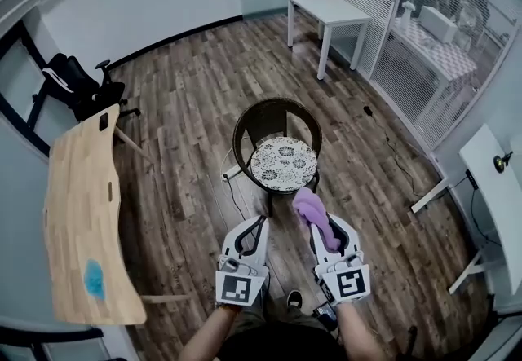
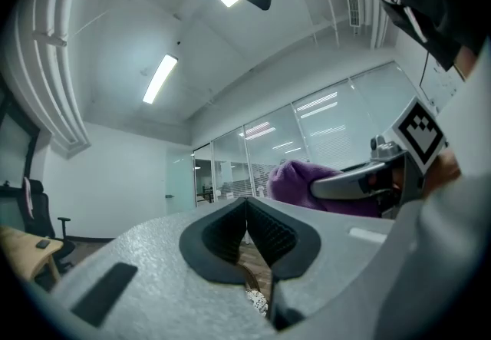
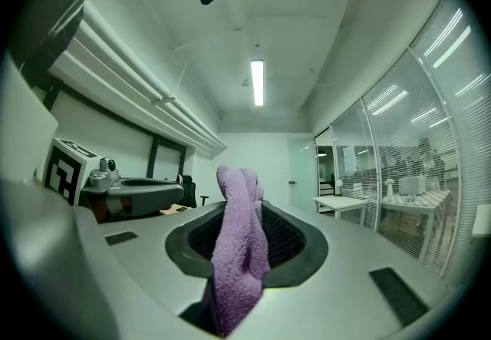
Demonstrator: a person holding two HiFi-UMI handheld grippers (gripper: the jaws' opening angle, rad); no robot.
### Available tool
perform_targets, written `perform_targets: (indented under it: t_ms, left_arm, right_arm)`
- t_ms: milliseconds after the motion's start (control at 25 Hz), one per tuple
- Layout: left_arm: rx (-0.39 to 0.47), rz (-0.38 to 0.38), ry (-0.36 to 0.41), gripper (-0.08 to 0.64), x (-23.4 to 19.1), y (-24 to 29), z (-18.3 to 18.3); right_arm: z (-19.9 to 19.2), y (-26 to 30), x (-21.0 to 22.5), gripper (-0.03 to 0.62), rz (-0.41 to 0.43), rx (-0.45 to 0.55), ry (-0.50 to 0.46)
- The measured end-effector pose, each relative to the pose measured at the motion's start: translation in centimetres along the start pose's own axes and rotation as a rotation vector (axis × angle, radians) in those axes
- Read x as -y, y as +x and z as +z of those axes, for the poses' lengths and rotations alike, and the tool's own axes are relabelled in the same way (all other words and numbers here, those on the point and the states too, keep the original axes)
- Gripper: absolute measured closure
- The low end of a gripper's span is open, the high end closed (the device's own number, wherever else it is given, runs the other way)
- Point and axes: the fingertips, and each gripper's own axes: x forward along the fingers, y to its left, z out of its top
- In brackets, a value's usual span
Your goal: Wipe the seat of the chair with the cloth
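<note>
A round dark wicker chair (image 1: 276,119) with a patterned white seat cushion (image 1: 282,164) stands on the wood floor just ahead of both grippers. My right gripper (image 1: 320,229) is shut on a purple cloth (image 1: 313,214), which bunches up past the jaw tips toward the seat's near edge. In the right gripper view the cloth (image 3: 239,242) is pinched between the dark pads (image 3: 295,242) and hangs over them. My left gripper (image 1: 258,225) is beside it, shut and holding nothing; its pads (image 2: 268,229) meet in the left gripper view. Neither gripper touches the chair.
A wooden desk (image 1: 81,204) with a blue patch (image 1: 95,279) runs along the left, with a black office chair (image 1: 81,86) behind it. A white table (image 1: 326,9) stands at the back by a glass partition (image 1: 424,50). Another white desk (image 1: 499,188) is at the right.
</note>
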Motion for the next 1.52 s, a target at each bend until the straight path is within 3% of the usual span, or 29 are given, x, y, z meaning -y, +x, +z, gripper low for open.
perform_targets:
  t_ms: [320,680,880,1000,1120,1320,1520]
  left_arm:
    - [0.037,-0.124,0.019,0.543,-10.7,3.0,-1.3]
    - [-0.037,-0.215,-0.048,0.543,-17.1,7.6,-6.3]
    - [-0.051,-0.222,-0.055,0.543,-18.6,13.5,-8.5]
    - [-0.052,-0.211,-0.02,0.543,-20.4,17.7,-10.1]
    - [-0.077,-0.199,-0.002,0.541,-21.6,22.0,-12.5]
    - [-0.164,-0.166,-0.013,0.541,-24.4,27.3,-18.6]
    - [-0.231,-0.18,-0.013,0.54,-28.9,31.9,-25.7]
  right_arm:
    - [-0.3,9.4,-3.5,0.492,-0.099,-0.047,-0.062]
    - [-2.5,15.4,-3.7,0.492,-0.215,-0.111,-0.045]
    - [-3.5,19.8,0.9,0.492,-0.269,-0.094,-0.032]
    - [-3.6,23.9,4.9,0.492,-0.3,-0.047,-0.025]
    - [-5.9,27.8,9.4,0.492,-0.298,-0.047,-0.016]
    - [-10.0,34.1,14.0,0.492,-0.285,-0.035,-0.059]
    - [-15.5,38.5,16.7,0.494,-0.357,-0.116,-0.066]
